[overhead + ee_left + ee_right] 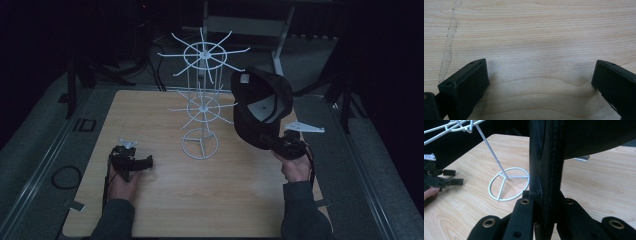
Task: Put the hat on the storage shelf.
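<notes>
Left gripper (141,162) lower left on wooden table (165,200), jaws apart, empty. White wire rack (201,107) upright at centre, 2 spoke tiers. Right gripper (274,143) centre right, clamped on black cap (260,107), held above table beside rack.
</notes>
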`<move>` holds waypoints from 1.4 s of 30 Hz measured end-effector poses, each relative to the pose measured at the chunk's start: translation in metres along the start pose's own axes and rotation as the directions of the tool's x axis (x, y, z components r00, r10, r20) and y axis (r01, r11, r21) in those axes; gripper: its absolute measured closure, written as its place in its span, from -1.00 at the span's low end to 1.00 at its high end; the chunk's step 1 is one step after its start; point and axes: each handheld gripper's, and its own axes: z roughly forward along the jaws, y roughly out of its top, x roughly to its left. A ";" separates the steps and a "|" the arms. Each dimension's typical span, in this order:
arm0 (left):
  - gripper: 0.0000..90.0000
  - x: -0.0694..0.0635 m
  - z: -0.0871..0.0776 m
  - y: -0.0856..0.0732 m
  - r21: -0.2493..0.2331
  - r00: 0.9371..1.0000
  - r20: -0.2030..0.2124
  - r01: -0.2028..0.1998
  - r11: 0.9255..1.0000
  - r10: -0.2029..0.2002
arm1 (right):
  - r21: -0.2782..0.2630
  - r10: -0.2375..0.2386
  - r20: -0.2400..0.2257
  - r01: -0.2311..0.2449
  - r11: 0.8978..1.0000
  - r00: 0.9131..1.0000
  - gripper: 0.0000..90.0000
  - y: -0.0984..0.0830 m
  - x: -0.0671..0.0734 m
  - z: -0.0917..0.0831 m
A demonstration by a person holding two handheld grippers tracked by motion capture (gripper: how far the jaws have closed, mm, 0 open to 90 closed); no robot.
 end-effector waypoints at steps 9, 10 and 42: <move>-0.98 0.000 0.000 0.000 0.000 1.000 0.000 0.000 1.000 0.000 | -0.007 0.001 0.009 -0.001 1.000 1.000 0.92 0.001 0.000 -0.001; -0.98 0.000 0.000 0.000 0.000 1.000 0.000 0.000 1.000 0.000 | -0.009 -0.001 0.012 0.002 1.000 1.000 0.92 0.001 0.000 -0.002; -0.98 0.000 0.000 0.000 0.000 1.000 0.001 0.001 1.000 -0.001 | -0.042 -0.027 0.043 0.028 0.999 0.999 0.92 0.013 0.004 -0.007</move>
